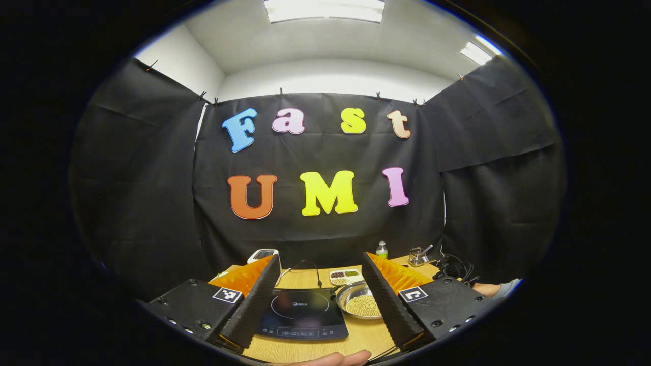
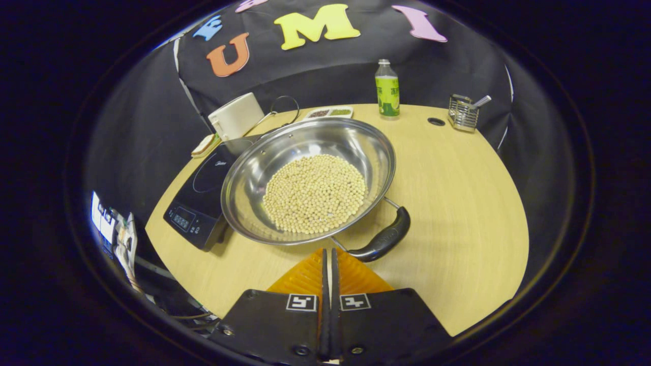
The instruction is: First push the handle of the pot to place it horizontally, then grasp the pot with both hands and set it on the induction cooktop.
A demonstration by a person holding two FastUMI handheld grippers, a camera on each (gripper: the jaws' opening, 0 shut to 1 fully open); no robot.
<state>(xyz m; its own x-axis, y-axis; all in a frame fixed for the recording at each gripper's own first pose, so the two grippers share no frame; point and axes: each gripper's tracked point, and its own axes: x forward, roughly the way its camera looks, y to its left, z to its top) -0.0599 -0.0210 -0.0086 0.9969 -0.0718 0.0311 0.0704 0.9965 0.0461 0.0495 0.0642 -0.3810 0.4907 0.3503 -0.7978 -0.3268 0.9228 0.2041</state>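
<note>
The steel pot holds pale beans and stands on the wooden table, its left rim reaching over the black induction cooktop. Its black handle lies at the near right, slanting toward me. My right gripper is shut with nothing in it, its tips just before the pot's near rim and close to the handle's left end. In the left gripper view my left gripper is held open and high above the cooktop and pot.
At the table's back stand a green bottle, a metal utensil holder, a white appliance and a small divided tray. A cable hole sits near the bottle. A hand shows at the near edge.
</note>
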